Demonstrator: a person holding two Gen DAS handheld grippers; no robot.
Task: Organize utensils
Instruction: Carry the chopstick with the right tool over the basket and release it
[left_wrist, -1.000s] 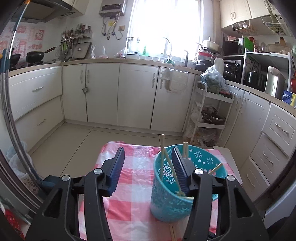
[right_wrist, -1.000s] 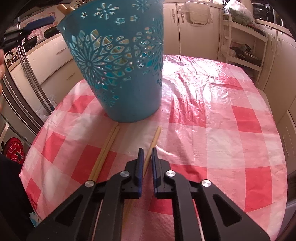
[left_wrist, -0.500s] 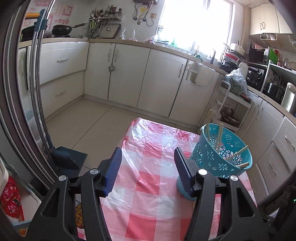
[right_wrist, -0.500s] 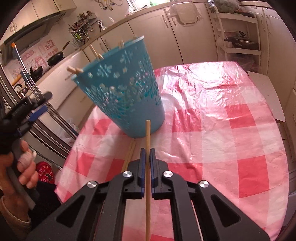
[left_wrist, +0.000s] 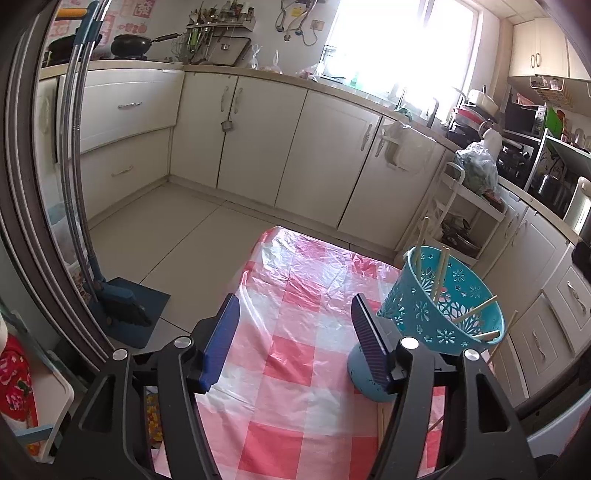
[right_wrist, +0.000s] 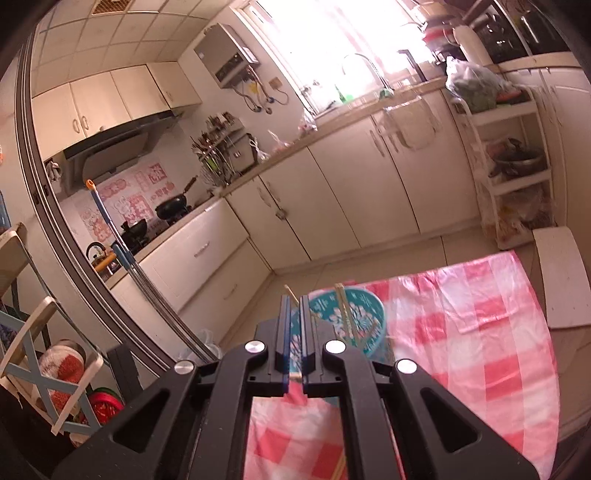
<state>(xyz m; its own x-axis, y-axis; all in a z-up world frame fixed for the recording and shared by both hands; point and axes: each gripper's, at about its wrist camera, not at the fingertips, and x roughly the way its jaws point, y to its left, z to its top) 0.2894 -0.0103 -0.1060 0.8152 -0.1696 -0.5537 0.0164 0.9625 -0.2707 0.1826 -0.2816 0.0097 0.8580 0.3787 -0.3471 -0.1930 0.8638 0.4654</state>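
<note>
Left wrist view first: the left gripper (left_wrist: 291, 339) has its jaws apart with nothing between them, and they have just been opening wider; it hangs over the checked tablecloth (left_wrist: 295, 295). Just to its right stands the teal basket (left_wrist: 443, 306), with several chopsticks (left_wrist: 439, 273) already leaning inside it, so part of the sorting looks done. More wooden sticks (left_wrist: 382, 417) show on the cloth by the basket's foot, half hidden behind the right finger, so some collecting seems left. A broom and dustpan (left_wrist: 118, 306) lean by the door frame at the left, well away from the work. Right wrist view next: the right gripper (right_wrist: 293, 332) is closed on one chopstick (right_wrist: 295, 377), pinched thin between the pads, its far tip poking out above the fingers. Beyond the fingers sits the basket, open mouth up, with sticks inside. My guess is the held stick goes in next; the sticks already fanned across the opening could block it. Another stick (right_wrist: 338, 468) lies on the cloth at the bottom edge.
</note>
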